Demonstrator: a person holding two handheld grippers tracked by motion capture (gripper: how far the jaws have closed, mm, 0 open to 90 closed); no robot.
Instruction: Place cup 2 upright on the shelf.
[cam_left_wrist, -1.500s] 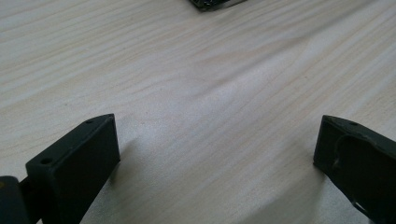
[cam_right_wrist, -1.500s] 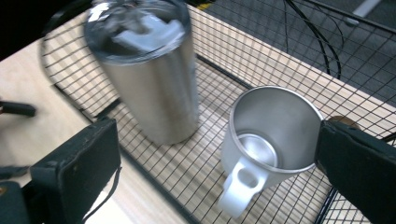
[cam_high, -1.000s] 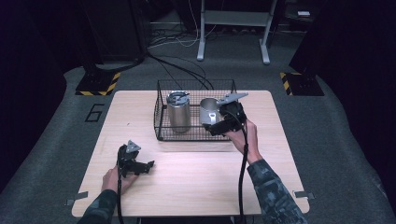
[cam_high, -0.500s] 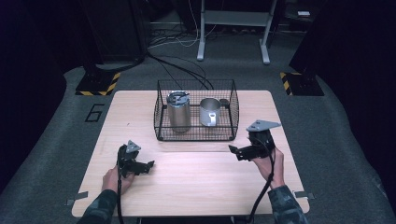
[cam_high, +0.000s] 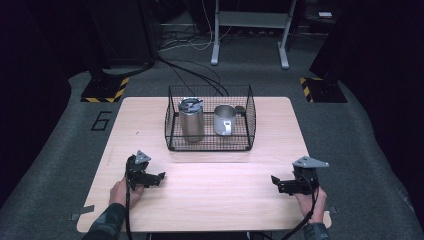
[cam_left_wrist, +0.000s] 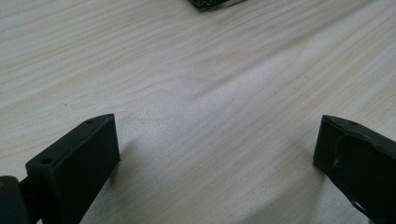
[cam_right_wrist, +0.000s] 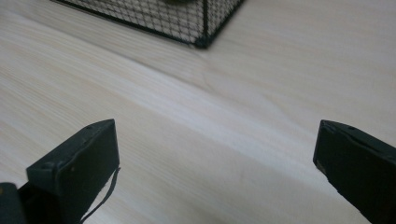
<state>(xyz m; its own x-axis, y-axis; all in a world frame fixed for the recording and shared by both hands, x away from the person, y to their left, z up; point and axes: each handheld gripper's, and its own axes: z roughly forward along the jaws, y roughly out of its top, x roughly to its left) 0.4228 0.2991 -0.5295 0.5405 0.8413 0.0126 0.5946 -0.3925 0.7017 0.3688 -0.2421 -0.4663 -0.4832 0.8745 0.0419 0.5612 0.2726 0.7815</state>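
Observation:
A black wire basket (cam_high: 172, 125) stands at the back middle of the wooden table (cam_high: 210, 195). Inside it a steel tumbler with a lid (cam_high: 191, 119) stands upright at the left, and a steel mug with a handle (cam_high: 225, 120) stands at the right. My left gripper (cam_high: 156, 178) rests low on the table near the front left, open, with bare wood between its jaws in the left gripper view (cam_left_wrist: 217, 149). My right gripper (cam_high: 278, 183) sits near the front right, open and empty, its jaws wide apart in the right gripper view (cam_right_wrist: 217, 154), which also catches a corner of the basket (cam_right_wrist: 201, 28).
Bare wood lies between the two grippers and in front of the basket. The table's front edge is close behind both hands. On the floor beyond are cables (cam_high: 200, 75), a metal stand (cam_high: 250, 35) and yellow-black striped plates (cam_high: 106, 90).
My right gripper has come away from the mug in the basket, moving back and down to the front right of the table, empty. The mug stays in the basket. The left gripper has barely moved.

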